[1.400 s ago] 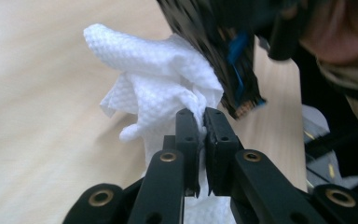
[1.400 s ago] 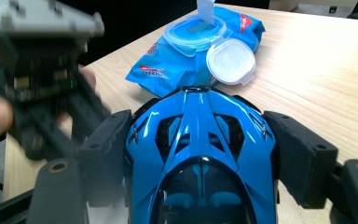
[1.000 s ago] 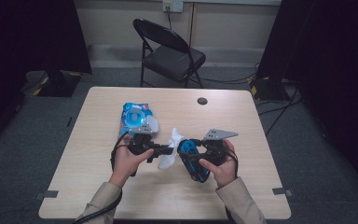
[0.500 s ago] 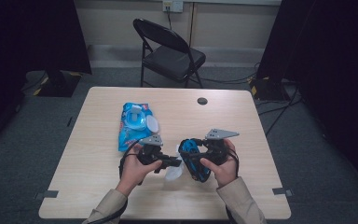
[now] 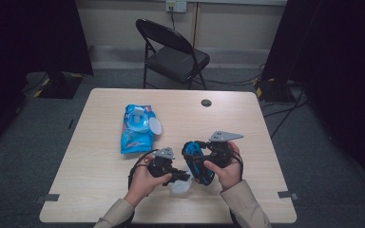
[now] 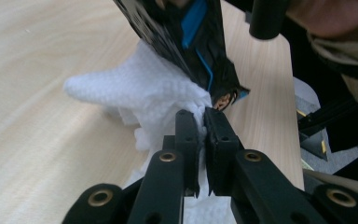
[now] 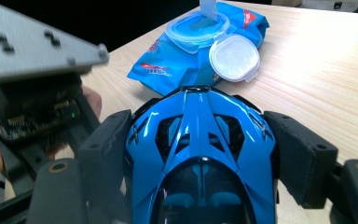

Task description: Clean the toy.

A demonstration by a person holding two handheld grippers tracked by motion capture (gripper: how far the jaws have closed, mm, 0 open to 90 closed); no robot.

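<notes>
A blue and black toy car (image 7: 200, 154) sits between the jaws of my right gripper (image 7: 203, 135), whose pads press on its two sides; in the high view the car (image 5: 196, 159) is held on its side above the table's near middle. My left gripper (image 6: 203, 116) is shut on a white wet wipe (image 6: 144, 88), pinching its edge. The wipe lies against the car's dark underside (image 6: 186, 32). From above, the left gripper (image 5: 180, 178) and the wipe (image 5: 179, 186) are just left of and below the car.
A blue pack of wet wipes (image 5: 137, 128) lies left of centre on the wooden table (image 5: 100, 190), its round lid (image 7: 235, 57) flipped open. A black folding chair (image 5: 173, 54) stands beyond the far edge. A small dark disc (image 5: 206, 102) is set near the far side.
My left gripper has dropped lower and toward the person with the wipe, which now hangs under the car instead of standing up beside it. The right gripper and car have stayed still.
</notes>
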